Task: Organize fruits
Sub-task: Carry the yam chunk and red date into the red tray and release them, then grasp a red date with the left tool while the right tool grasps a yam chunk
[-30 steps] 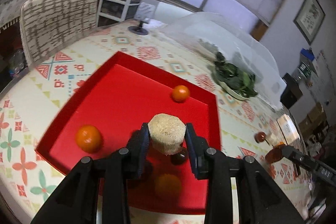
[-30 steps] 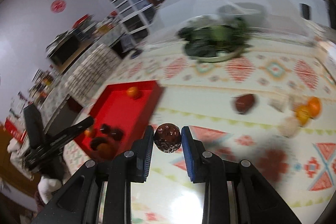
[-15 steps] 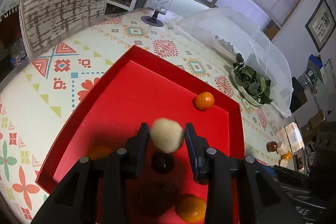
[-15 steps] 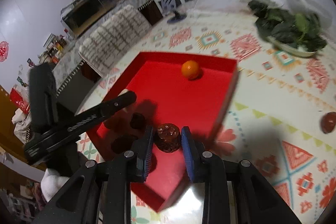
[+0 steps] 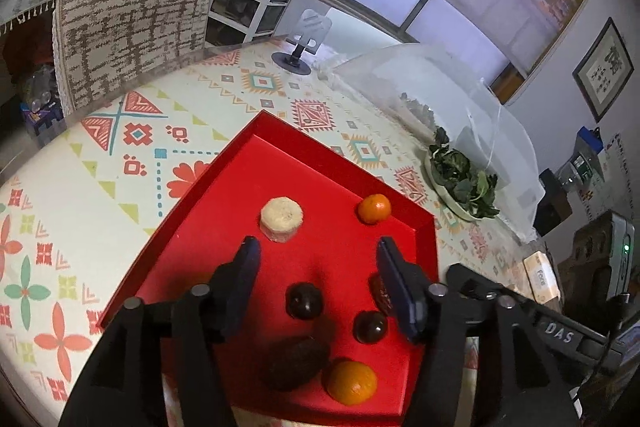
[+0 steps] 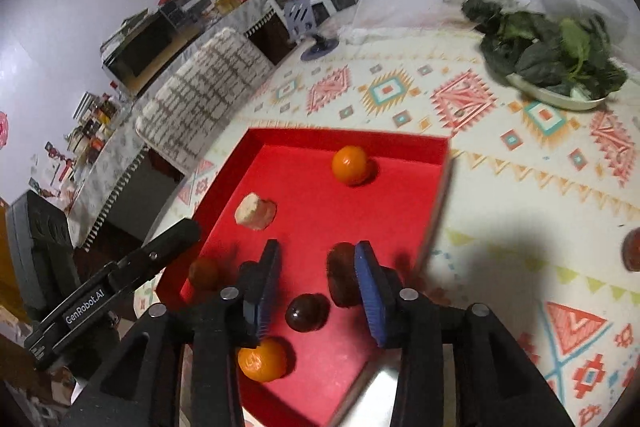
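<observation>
Left gripper (image 5: 316,261) spread, jaws just opened, nothing pinched; beige fruit slice (image 5: 281,217) lies on red tray (image 5: 280,131) just ahead of its left finger. Right gripper (image 6: 316,267) also just opened, parted; dark brown fruit (image 6: 340,277) rests on tray against its right finger's inner face.

Left wrist fisheye close above red tray (image 5: 320,163), angled down along its fingers toward window and chair, right wrist fisheye close above same tray (image 6: 360,141) from adjacent side, both share tray, plate of greens (image 5: 460,183), patterned tablecloth (image 5: 120,147)
</observation>
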Motion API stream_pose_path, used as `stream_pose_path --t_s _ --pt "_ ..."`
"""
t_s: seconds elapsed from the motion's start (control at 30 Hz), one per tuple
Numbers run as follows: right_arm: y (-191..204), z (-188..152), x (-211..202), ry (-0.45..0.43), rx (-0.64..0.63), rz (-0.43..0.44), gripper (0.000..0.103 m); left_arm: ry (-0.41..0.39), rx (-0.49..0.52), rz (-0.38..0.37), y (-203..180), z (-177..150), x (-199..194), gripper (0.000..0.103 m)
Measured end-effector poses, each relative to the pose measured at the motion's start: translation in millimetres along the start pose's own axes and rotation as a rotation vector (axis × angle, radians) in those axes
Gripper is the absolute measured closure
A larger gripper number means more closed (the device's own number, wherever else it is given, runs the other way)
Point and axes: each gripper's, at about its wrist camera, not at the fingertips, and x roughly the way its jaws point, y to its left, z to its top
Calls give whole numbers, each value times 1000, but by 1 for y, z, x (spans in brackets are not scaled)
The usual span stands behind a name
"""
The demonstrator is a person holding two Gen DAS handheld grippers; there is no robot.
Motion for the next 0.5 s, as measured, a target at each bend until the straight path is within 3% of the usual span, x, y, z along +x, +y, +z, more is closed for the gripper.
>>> stream_pose_path --t_s 0.23,0.37,0.5 --pt "-22 -19 -70 -123 -32 -104 49 1 18 -29 -29 -16 -16 21" --pt "-43 -39 -124 -225 -65 -233 44 -11 56 -141 -59 -31 -28 20" --pt "-79 -62 -186 -353 -76 -392 17 4 126 -228 -97 -54 -34 20"
